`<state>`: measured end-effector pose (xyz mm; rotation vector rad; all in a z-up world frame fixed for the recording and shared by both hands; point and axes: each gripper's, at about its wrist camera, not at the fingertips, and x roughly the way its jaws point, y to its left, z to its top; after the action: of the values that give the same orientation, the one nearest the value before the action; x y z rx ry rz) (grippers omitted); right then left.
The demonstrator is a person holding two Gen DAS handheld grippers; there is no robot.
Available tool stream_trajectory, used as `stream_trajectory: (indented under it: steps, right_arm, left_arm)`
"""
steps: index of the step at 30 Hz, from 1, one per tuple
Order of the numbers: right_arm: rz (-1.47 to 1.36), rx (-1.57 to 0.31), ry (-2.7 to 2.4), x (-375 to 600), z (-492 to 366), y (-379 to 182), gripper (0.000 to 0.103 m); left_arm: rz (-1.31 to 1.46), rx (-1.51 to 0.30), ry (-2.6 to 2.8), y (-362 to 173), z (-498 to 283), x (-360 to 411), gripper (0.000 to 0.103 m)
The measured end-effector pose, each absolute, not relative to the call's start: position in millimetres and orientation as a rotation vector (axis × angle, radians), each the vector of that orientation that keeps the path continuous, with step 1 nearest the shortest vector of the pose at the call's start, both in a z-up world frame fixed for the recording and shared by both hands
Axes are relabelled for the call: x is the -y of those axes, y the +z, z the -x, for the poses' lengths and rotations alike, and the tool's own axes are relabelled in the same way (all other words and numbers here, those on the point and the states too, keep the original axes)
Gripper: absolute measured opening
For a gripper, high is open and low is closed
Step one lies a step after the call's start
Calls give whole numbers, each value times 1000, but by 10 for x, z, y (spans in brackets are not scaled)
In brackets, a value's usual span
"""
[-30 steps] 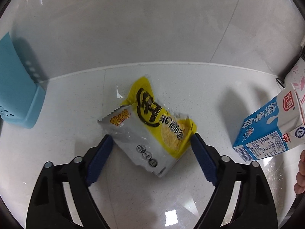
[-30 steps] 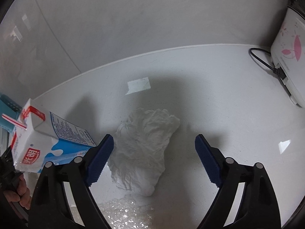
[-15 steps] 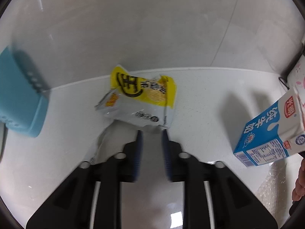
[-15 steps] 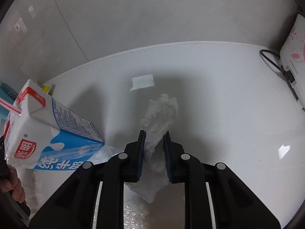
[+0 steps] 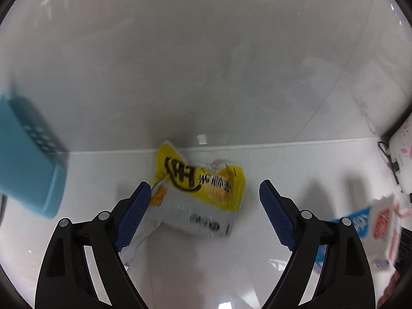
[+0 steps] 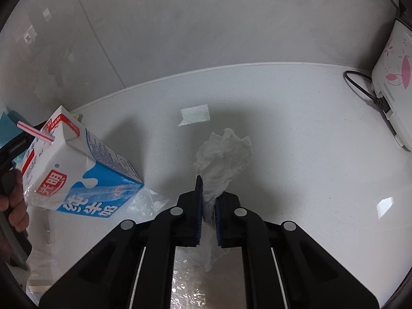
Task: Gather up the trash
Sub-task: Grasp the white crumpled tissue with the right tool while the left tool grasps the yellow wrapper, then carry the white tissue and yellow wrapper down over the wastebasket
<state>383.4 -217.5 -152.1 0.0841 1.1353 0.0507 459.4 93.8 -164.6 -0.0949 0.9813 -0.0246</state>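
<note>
right gripper (image 6: pixel 207 200) pinches tissue (image 6: pixel 224 154); milk carton (image 6: pixel 77 170) beside.

Yellow-silver snack wrapper (image 5: pixel 198 193) crumpled on counter; white tissue (image 6: pixel 224 154) bunched, pinched upright.

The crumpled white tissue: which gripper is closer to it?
Right. The right gripper is shut on the tissue. The left gripper is open around a yellow snack wrapper instead.
</note>
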Motion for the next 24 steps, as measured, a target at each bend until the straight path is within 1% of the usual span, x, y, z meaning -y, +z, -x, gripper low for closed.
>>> stream_trajectory:
  steps: [3, 8, 10, 12, 15, 16, 19, 24]
  right_arm:
    - [-87, -1138, 54, 2175, -3797, -1498, 7]
    - [-77, -1136, 64, 2230, -3775, -1474, 7]
    - [-66, -1133, 67, 2225, -3773, -1452, 7]
    - [-56, -1128, 72, 2225, -3808, -1419, 7]
    - [-57, -1121, 77, 2200, -3803, -1340, 7]
    - [-56, -1119, 79, 2184, -3815, -1327, 7]
    - [-51, -1108, 85, 2122, -3813, -1237, 7]
    - [-54, -1108, 85, 2096, -3811, -1130, 7]
  left_arm:
    - [70, -1010, -37, -1768, -4740, -824, 84]
    - [57, -1042, -14, -1882, -4862, -784, 72]
    - [54, -1048, 4, -1891, -4889, -738, 62]
    - [23, -1054, 24, -1896, -4885, -685, 56]
    - [2, -1063, 41, -1890, -4861, -639, 43]
    - [0, -1065, 43, -1885, -4862, -616, 28]
    - [-7, -1077, 37, -1874, -4928, -530, 8]
    - [-4, -1094, 53, -1844, -4959, -492, 5]
